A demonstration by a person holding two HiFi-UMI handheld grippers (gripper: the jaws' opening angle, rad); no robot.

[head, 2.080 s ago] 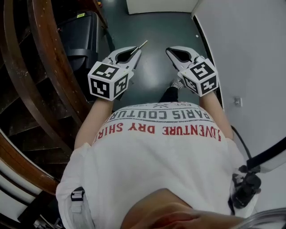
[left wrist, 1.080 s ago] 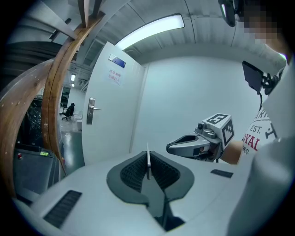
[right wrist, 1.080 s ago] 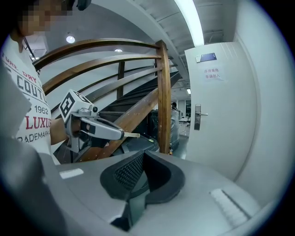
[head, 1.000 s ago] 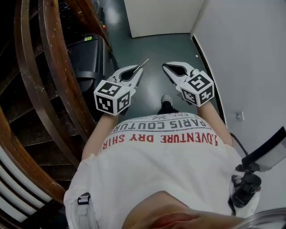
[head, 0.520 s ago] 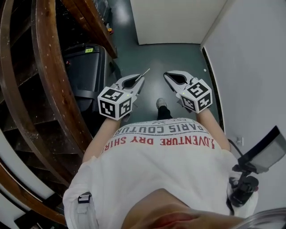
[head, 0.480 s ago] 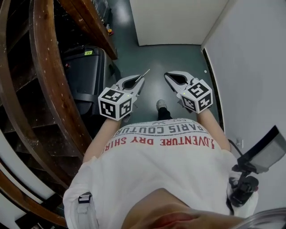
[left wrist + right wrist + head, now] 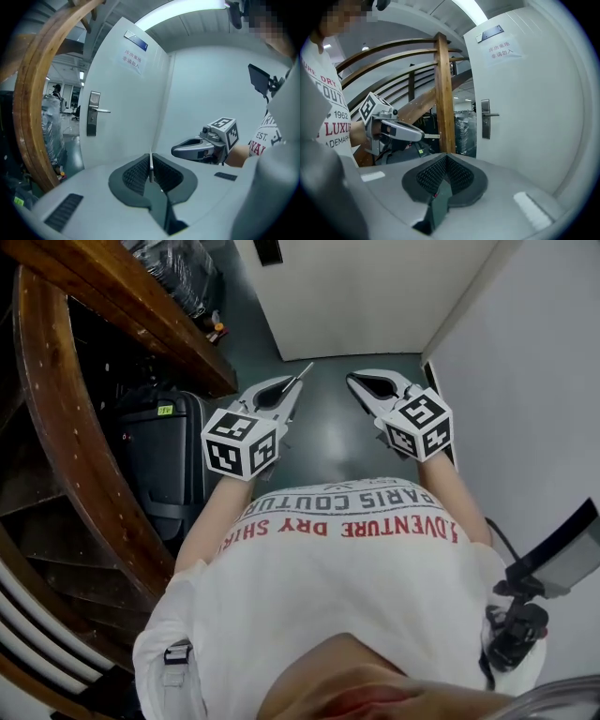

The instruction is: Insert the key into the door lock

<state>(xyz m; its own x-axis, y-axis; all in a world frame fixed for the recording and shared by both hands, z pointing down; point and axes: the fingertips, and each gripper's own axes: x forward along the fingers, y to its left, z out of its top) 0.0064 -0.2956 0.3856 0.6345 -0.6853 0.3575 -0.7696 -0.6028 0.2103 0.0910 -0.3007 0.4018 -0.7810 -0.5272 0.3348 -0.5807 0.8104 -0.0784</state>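
The key (image 7: pixel 151 168) stands edge-on between the ribbed pads of the left gripper (image 7: pixel 151 159), which is clamped tight on it, blade poking out toward 12 o'clock. The head view gives only the thin blade tip. The right gripper view shows the blade side-on, jutting from the left gripper's nose toward 3 o'clock.

The door lock (image 7: pixel 93 119), a metal plate with a lever handle, is plain in both gripper views, at 10 o'clock from the key in the left one and well apart from it. The head view shows mostly the white door (image 7: pixel 375 296) at 12 o'clock.

The right gripper (image 7: pixel 446 164) is clenched on nothing, its pads meeting. Bare dark floor (image 7: pixel 337 432) lies between the grippers and the door. A wooden stair rail (image 7: pixel 66 427) and a black suitcase (image 7: pixel 159 456) crowd 9 o'clock, and a white wall (image 7: pixel 544 381) closes 3 o'clock.
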